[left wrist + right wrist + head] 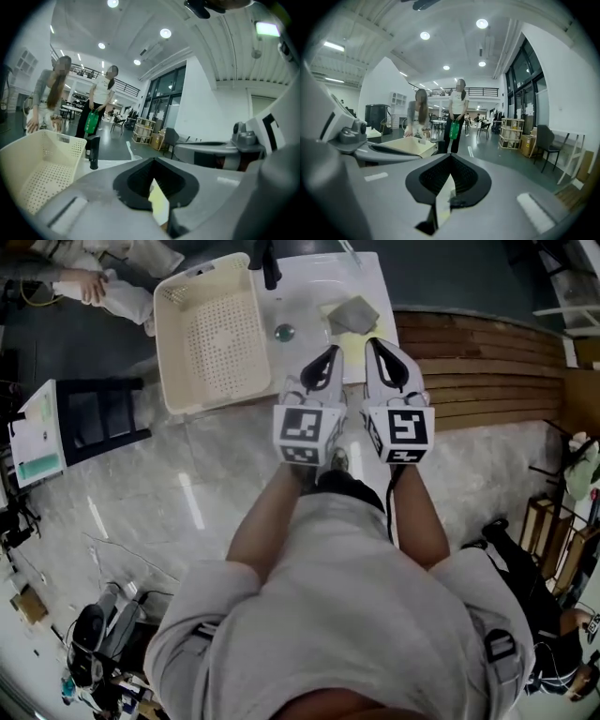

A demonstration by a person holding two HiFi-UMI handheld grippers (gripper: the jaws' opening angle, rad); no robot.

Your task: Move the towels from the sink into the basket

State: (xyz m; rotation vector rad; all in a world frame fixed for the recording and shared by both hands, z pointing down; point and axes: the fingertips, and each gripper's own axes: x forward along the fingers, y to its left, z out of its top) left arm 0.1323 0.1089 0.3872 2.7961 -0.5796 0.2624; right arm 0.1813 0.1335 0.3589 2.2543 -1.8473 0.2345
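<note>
In the head view a white sink (305,296) holds a grey towel (354,309) lying on a yellow towel (343,341) at its right side. A cream perforated basket (208,334) stands right beside the sink on its left and looks empty. Both grippers hover side by side over the sink's near edge, just short of the towels. My left gripper (332,352) is shut with nothing in it, and so is my right gripper (373,343). In the left gripper view a yellow sliver of towel (158,204) shows through the gap behind the closed tips (152,161).
A black faucet (270,263) rises at the sink's back edge, and a drain (284,332) sits near the basket side. Wooden slats (478,371) run to the right of the sink. A person (103,277) stands behind the basket; two people (440,117) show in the right gripper view.
</note>
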